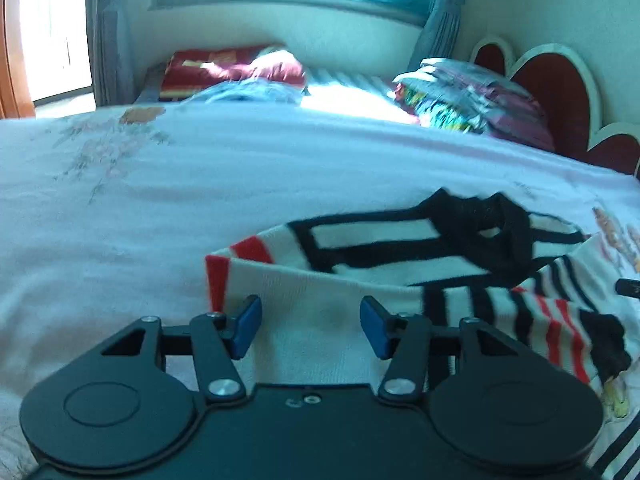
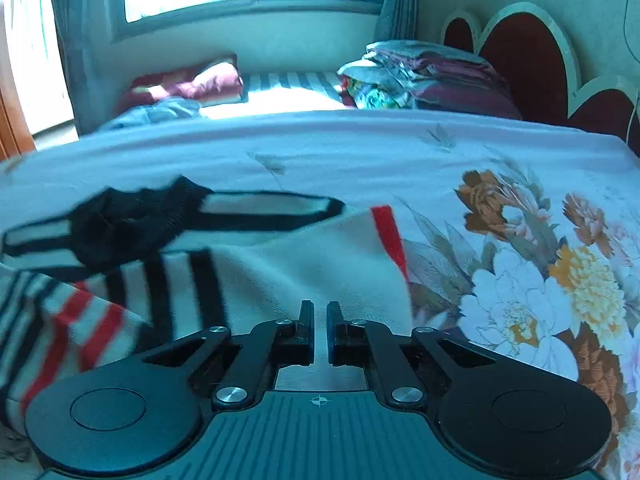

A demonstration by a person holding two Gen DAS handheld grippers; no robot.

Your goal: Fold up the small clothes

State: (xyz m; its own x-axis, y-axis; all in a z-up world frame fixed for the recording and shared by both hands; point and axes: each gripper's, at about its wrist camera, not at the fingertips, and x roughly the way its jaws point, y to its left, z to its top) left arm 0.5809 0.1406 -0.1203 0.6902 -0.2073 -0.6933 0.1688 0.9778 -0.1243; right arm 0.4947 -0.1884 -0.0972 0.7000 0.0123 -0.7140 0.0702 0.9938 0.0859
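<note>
A small white knit sweater (image 1: 360,276) with black and red stripes and a black collar lies on the bed, partly folded. It also shows in the right wrist view (image 2: 280,264). My left gripper (image 1: 310,330) is open, its blue pads (image 1: 246,326) apart just over the sweater's white near edge. My right gripper (image 2: 320,334) has its jaws nearly together with a thin gap, above the sweater's white near edge by the red-trimmed corner (image 2: 390,236). I cannot tell whether cloth is pinched between them.
The bedspread (image 2: 520,280) is pale with a large flower print at the right. Folded quilts (image 2: 420,80) are stacked by the red headboard (image 2: 532,60). A dark red pillow (image 1: 240,68) lies at the far side under the window.
</note>
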